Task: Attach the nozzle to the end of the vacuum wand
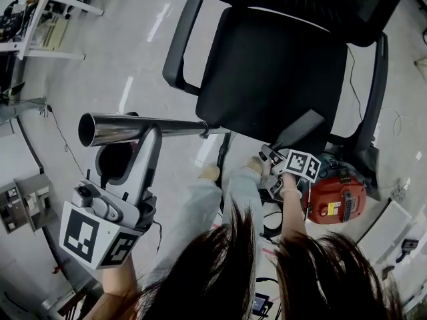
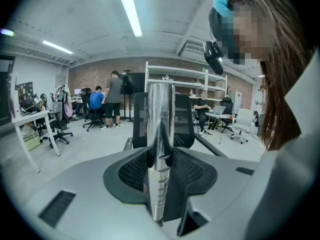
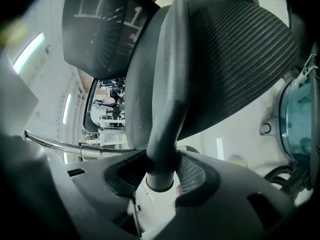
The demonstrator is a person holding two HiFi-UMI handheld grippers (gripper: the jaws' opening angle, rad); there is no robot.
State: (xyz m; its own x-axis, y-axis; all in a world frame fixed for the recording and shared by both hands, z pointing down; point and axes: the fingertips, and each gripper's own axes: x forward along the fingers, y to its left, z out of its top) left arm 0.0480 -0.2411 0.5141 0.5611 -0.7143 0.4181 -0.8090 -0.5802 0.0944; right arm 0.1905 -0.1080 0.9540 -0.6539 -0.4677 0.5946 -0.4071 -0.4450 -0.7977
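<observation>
A pale, glossy floor (image 1: 133, 52) spread around a black office chair (image 1: 267, 72). A broad stretch of it lay between the chair's left armrest and a white tabletop (image 1: 47, 9) on thin legs in the far corner.

The left gripper (image 2: 160, 159) was clamped on the chrome wand (image 1: 143, 129) and held it about level in the air. The wand's open end pointed out over that stretch of floor, and its other end ran up to the front edge of the chair seat. In the left gripper view the room beyond the wand opened far back to desks, a white rack (image 2: 175, 79) and people (image 2: 107, 101), all well apart from it.

The dark grey nozzle (image 3: 167, 109) lay on the chair seat near its front right edge, with its round collar sticking out past that edge. The right gripper (image 3: 161, 176) held its jaws spread wide around the collar, with a pad close on each side but not squeezing it. The red vacuum cleaner (image 1: 333, 202) sat on the floor beside the chair base, near the right gripper.
</observation>
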